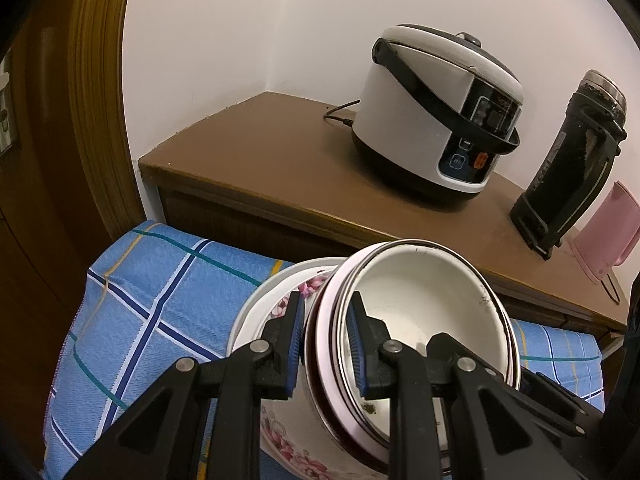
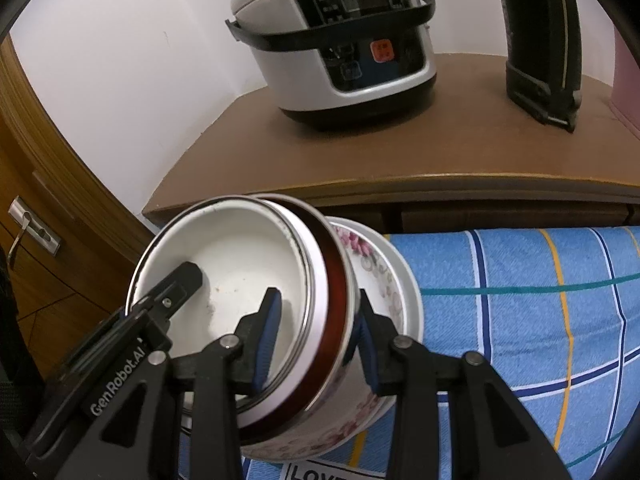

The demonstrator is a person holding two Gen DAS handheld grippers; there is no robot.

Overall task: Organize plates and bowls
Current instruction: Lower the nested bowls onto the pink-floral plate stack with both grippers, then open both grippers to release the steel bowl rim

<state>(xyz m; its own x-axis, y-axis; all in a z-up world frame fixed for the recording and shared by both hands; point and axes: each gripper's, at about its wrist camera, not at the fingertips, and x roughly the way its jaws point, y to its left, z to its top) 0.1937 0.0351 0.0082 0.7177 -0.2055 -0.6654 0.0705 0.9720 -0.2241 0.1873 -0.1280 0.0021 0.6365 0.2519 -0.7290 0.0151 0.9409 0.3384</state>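
The scene is viewed from two fisheye cameras, each mounted just behind a gripper and aimed forward and downward along its fingers, so that the nested bowls are seen from very close. The left view is taken from the left of the stack, the right view from its right, with the fingers filling the lower frame. Shared by both are the bowls, the checked blue cloth, the brown counter, the rice cooker and the black flask.

I am looking at a brown bench carrying a rice cooker, a black flask and a pink jug — a blue checked cloth is lying in front, below it.
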